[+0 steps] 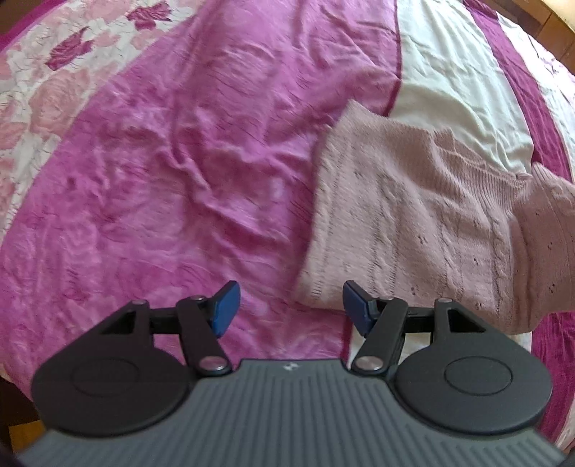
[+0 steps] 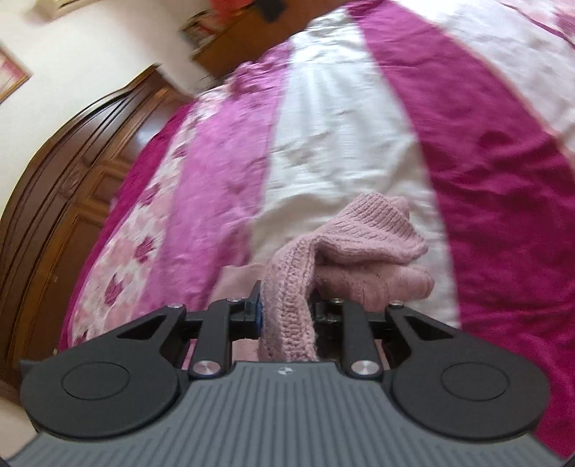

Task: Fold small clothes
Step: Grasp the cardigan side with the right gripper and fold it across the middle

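A small pale pink knitted sweater [image 1: 406, 208] lies partly folded on the bed cover, right of centre in the left wrist view. My left gripper [image 1: 291, 309] hovers open just short of its near left corner, blue pads [image 1: 224, 305] apart with nothing between them. In the right wrist view my right gripper [image 2: 287, 312] is shut on a ribbed edge of the same sweater [image 2: 363, 251], which bunches up and hangs over the fingers. The right-hand finger is hidden behind the knit.
The bed cover [image 1: 161, 161] has magenta, white and rose-print stripes and is wrinkled. A dark wooden headboard or wardrobe [image 2: 64, 172] stands to the left in the right wrist view, with a white wall and a shelf [image 2: 222, 28] behind the bed.
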Available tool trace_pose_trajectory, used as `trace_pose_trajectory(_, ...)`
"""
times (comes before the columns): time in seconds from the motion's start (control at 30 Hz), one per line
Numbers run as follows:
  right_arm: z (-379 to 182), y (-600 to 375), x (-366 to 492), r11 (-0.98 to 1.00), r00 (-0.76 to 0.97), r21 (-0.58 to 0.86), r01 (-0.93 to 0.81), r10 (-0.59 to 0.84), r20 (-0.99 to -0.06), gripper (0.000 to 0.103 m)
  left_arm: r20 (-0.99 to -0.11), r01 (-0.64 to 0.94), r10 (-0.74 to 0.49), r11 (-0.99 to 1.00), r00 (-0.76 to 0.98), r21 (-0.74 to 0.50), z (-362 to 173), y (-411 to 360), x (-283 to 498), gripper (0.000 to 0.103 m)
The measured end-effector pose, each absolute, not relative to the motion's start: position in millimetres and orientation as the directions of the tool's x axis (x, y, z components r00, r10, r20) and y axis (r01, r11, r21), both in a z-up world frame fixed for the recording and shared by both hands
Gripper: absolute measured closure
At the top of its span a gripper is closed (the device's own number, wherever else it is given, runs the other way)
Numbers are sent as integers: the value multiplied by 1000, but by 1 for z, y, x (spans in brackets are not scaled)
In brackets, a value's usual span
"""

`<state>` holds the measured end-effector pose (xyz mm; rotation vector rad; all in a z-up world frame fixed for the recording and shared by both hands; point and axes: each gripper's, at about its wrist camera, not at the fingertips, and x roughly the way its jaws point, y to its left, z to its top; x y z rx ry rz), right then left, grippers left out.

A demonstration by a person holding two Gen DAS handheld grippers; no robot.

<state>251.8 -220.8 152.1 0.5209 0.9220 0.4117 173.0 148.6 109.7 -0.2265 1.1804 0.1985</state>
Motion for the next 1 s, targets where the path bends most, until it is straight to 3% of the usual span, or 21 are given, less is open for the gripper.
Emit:
trace_pose_trajectory(0.17,158,-141,255,800,481,551,-237,589,-650,79,-916,-285,39,955,398,-83,123,174,165,38)
trace_pose_trajectory(0.4,106,-24,252,836,382,441,-325,543,-748,78,-907,-302,52,950,419,-85,130,208,158,38)
trace_pose_trajectory(0.47,83,-2,252,851,332,408,-330,509,-794,71,-907,-299,51,950,417,-84,128,216,158,38)
trace_pose_trajectory(0.53,70,9,248,847,319,412,-336,514,-796,53,-909,-295,53,952,412,-79,125,222,158,38)
trace_pose_trajectory(0.63,71,9,242,823,320,467,-323,559,-765,36,-906,-287,54,955,421,-77,125,229,161,38)
trace_pose_trajectory(0.8,93,-17,237,793,312,552,-257,609,-729,33,-891,-264,16,957,454,-118,130,230,174,38)
trace_pose_trajectory(1.0,121,-70,224,823,409,545,-157,557,-723,32,-864,-148,-71,975,498,-165,143,203,197,38)
